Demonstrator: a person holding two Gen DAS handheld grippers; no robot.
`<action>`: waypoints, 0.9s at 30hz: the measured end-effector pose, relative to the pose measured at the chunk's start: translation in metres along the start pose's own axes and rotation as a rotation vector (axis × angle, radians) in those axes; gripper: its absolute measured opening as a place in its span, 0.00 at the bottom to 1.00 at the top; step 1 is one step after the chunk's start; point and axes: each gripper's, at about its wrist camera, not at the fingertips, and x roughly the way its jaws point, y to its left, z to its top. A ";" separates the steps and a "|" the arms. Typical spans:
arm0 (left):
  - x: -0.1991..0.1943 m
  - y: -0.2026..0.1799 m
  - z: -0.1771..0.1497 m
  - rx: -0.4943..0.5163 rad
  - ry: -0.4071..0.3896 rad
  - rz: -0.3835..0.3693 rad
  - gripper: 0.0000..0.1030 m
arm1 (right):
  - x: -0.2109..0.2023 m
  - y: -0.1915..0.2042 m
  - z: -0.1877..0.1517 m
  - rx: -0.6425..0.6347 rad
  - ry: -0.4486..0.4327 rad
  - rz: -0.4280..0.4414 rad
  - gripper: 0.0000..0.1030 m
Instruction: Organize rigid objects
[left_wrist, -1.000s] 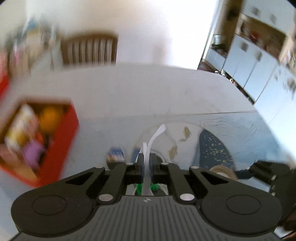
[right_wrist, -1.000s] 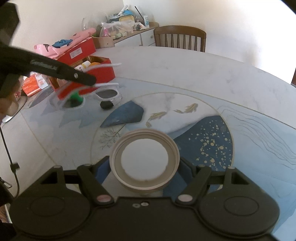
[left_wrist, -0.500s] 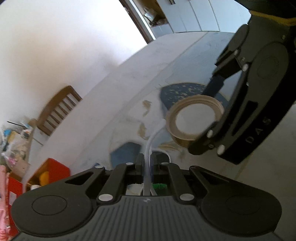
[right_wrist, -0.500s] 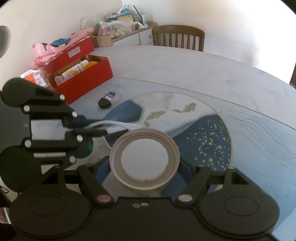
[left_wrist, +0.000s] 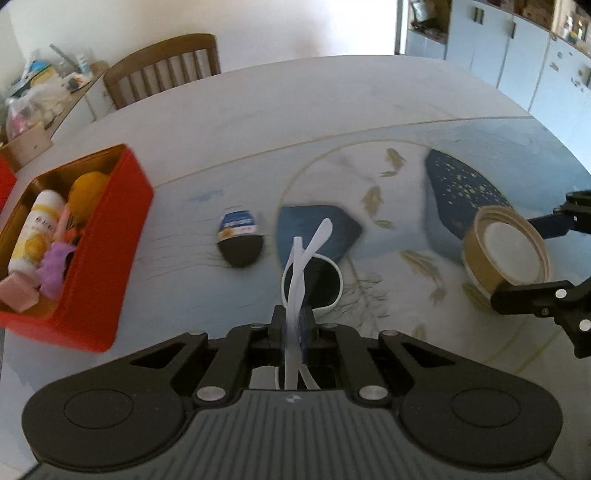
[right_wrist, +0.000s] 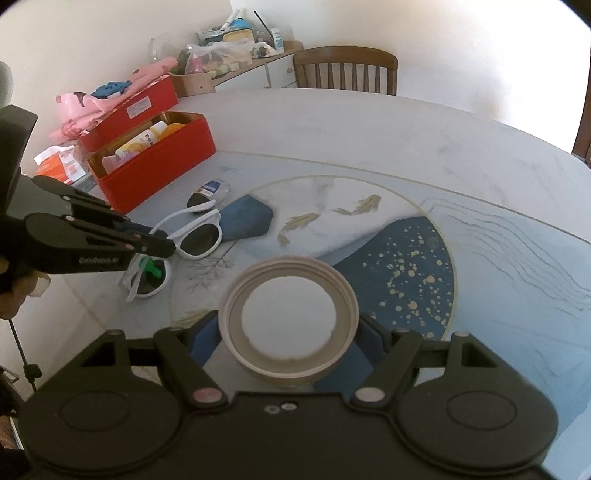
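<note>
Your left gripper is pinched tight on the white sunglasses, jaws nearly together on the folded white temple arms that stick up between the pads. From the right wrist view the sunglasses sit low over the table, just left of the blue patch in the tabletop pattern; one dark lens shows past the gripper tip, the other lens under it with a green bit on it. Can't tell if the frame touches the table.

Your right gripper is spread wide around a beige round lid, a jaw on each side of the rim, lid held open side up, white inside. In the left wrist view the same lid is at the right edge, tilted, between the black fingers.

A small bottle with a black cap lies on its side on the table, between the red box and the sunglasses. The red box is open, holding a white and yellow bottle, a yellow round thing, purple and pink items. A second red box sits behind it. A wooden chair stands at the far side.
</note>
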 end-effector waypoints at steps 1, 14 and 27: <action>0.000 0.001 -0.002 -0.010 0.000 -0.001 0.14 | 0.000 0.000 0.000 -0.001 0.000 0.003 0.74; -0.021 0.002 -0.028 -0.060 0.032 -0.075 0.74 | 0.005 -0.002 -0.002 0.014 0.018 0.018 0.74; -0.013 -0.009 -0.032 -0.041 0.039 -0.052 0.46 | 0.008 -0.004 -0.004 0.016 0.025 0.020 0.74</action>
